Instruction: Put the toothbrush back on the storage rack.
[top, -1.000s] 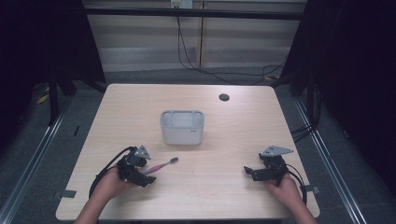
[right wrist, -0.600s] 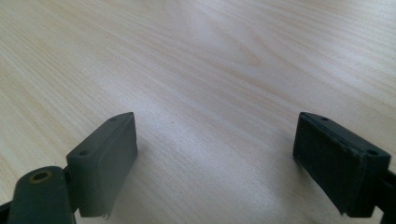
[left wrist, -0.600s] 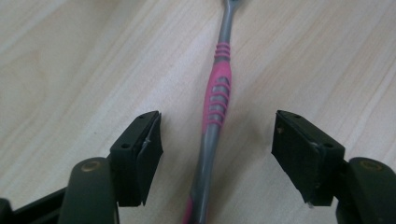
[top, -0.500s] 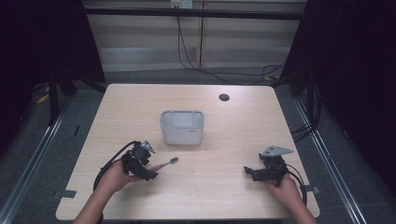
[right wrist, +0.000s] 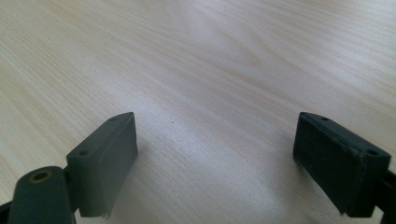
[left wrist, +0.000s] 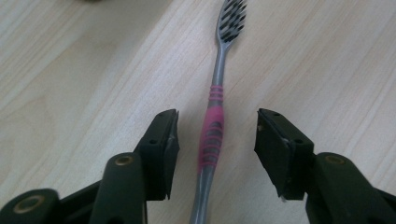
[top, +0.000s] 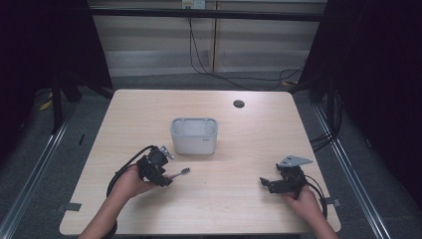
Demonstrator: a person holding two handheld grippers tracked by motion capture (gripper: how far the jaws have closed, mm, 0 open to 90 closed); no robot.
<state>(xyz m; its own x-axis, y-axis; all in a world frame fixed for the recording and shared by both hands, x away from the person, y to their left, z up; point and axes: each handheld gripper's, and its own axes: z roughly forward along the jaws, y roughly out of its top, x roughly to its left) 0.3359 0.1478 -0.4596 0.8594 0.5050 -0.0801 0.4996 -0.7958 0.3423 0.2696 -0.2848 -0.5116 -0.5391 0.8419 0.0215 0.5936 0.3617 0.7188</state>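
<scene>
Toothbrush (left wrist: 212, 135) lies flat on the wooden table (top: 249, 124), and its pink grip part is between the two jaws of the left gripper (left wrist: 217, 140). The jaws have just been closing around it, but a gap of bare wood shows on each side of the handle, so the pads do not press it yet. The handle runs along the jaws, a little nearer to the left one in the left gripper view, and the bristle head points away from the gripper. In the high view the toothbrush (top: 180, 173) is just in front of a grey-white container (top: 194, 135), which stands near the middle of the table. The right gripper (right wrist: 215, 158) rests well apart, its jaws wide open over bare wood with nothing between them.
</scene>
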